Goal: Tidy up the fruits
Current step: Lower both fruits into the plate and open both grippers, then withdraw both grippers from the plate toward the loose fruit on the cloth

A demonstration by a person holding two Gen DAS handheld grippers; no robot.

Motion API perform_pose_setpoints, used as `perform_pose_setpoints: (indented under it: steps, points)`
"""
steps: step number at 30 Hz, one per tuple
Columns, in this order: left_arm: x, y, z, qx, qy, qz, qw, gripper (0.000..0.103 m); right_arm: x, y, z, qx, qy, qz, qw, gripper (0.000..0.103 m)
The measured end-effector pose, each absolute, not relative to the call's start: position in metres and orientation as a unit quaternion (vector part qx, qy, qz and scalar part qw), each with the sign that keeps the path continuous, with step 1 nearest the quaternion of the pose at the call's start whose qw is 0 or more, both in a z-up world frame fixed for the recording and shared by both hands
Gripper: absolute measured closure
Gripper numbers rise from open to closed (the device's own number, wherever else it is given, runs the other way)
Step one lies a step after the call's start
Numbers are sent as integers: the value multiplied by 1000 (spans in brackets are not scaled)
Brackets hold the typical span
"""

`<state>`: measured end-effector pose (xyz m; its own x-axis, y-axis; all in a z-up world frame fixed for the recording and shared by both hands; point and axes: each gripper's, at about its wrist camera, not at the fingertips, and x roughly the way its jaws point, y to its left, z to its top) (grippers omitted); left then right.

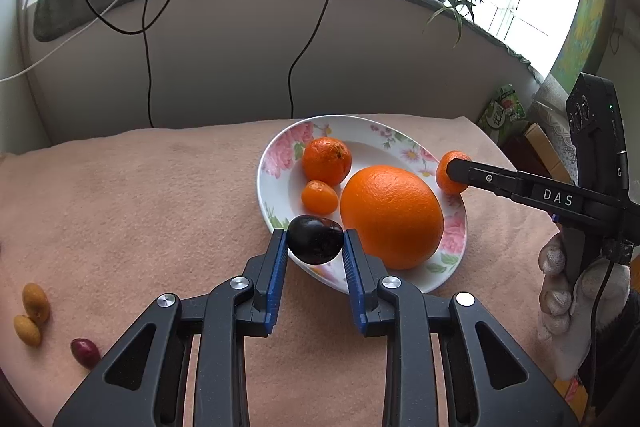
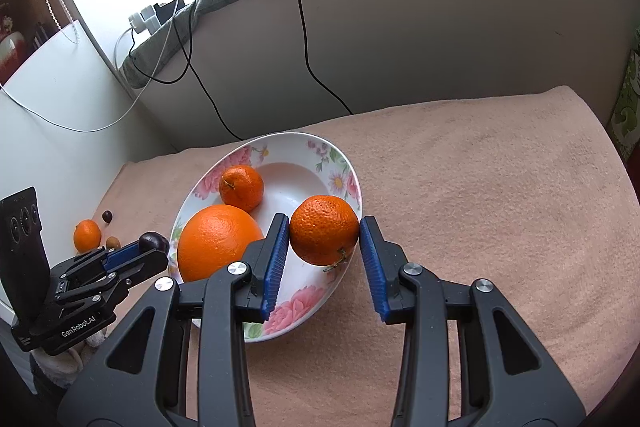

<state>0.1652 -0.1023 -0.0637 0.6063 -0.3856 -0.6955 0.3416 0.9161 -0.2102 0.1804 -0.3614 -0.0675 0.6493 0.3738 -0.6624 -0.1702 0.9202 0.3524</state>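
A floral plate [image 1: 276,163] on the pink cloth holds a big orange [image 1: 392,215], a tangerine [image 1: 326,161] and a small kumquat [image 1: 319,197]. My left gripper [image 1: 315,239] is shut on a dark plum [image 1: 316,239] over the plate's near rim. My right gripper [image 2: 325,229] is shut on a tangerine [image 2: 324,229] above the plate's right rim [image 2: 352,171]. The right gripper also shows in the left wrist view [image 1: 456,171], and the left gripper with the plum shows in the right wrist view [image 2: 154,242].
Two yellow kumquats [image 1: 36,301] and a red date [image 1: 85,353] lie on the cloth at the left. A tangerine [image 2: 87,235], a dark fruit [image 2: 107,215] and a small brown fruit [image 2: 113,242] lie left of the plate. Cables [image 1: 148,39] hang on the wall behind.
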Motion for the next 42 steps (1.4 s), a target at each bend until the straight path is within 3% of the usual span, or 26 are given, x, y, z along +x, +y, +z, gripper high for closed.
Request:
perform_pose_setpoints:
  steps: [15,17,18,21,26,28,29,42]
  points:
    - [168,-102,-64,-26,395,-201,896,76,184,-355,-69,123,394,156,898,64]
    - [167,-101,-64,-27,393,-200,897,70,183,-355,-68,124,390,157,899,49]
    - [167,-101,-64,-27,392,-199,898,65,182,-355,-66,123,385,155,902,36]
    - [166,-101,-62,-27,390,-200,899,63,180,-354,-61,121,375,159,905,32]
    - [164,-100,-60,-32,383,-199,901,44,177,-352,-57,114,370,156,909,29]
    - [163,-99,-58,-34,379,-194,904,25,175,-352,-56,117,366,158,910,20]
    - [162,-98,-56,-35,376,-193,906,23,174,-352,-55,118,364,158,911,17]
    - [154,-102,-48,-15,367,-178,913,23,166,-347,-46,91,349,134,923,14]
